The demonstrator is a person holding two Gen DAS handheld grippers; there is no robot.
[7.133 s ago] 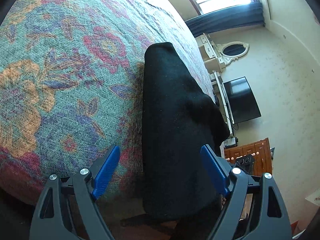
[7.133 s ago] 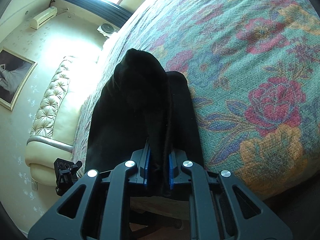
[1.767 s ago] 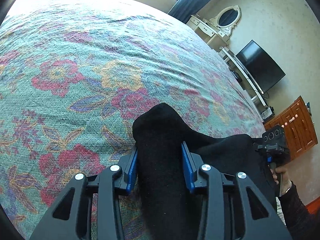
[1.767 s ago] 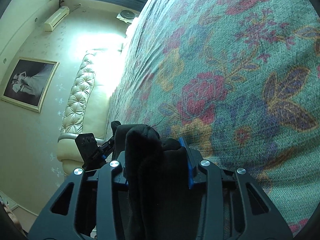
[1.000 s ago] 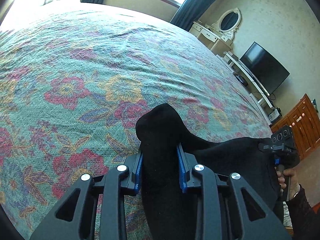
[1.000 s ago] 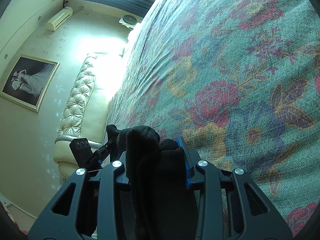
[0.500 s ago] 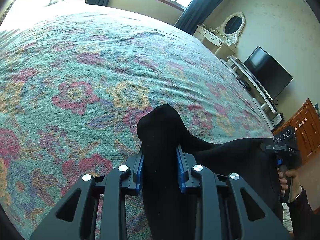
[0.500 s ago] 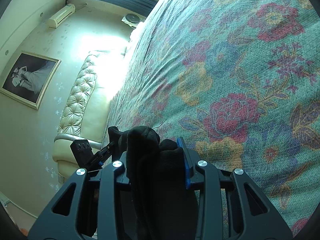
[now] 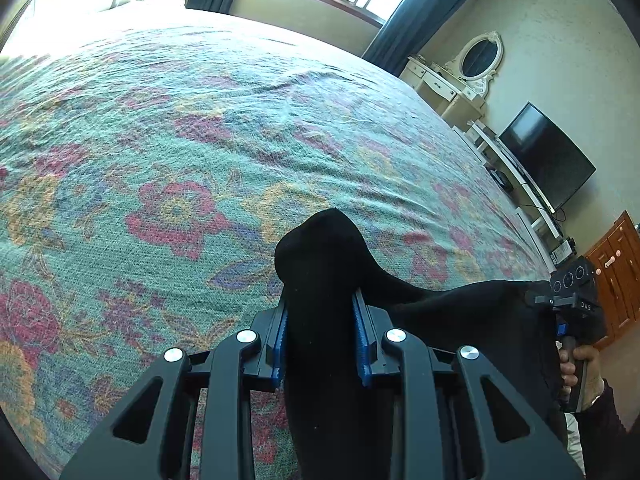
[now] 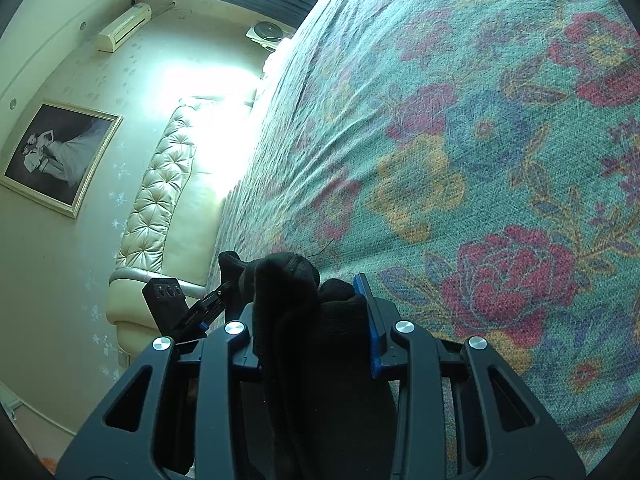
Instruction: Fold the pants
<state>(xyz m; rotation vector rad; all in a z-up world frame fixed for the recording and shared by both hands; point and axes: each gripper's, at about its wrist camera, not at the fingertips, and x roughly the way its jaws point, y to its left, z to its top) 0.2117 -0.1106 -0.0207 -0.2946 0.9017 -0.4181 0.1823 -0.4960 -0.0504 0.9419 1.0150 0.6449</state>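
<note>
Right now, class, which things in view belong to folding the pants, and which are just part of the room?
Part of the job:
- black pants
- left gripper, fingers shut on the pants
- right gripper, also shut on the pants
- floral bedspread, the work surface

Just there:
- television
- oval mirror
- framed picture
- tufted headboard

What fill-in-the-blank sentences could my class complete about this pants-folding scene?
1. Both hand-held grippers are clamped on pants coloured ____.
2. The bedspread under them has a ____ pattern.
3. On the wall beside the padded headboard hangs a framed ____.
4. Past the bed's far corner, below the oval mirror, stands a dark ____.

Missing words: black; floral; picture; television
</note>
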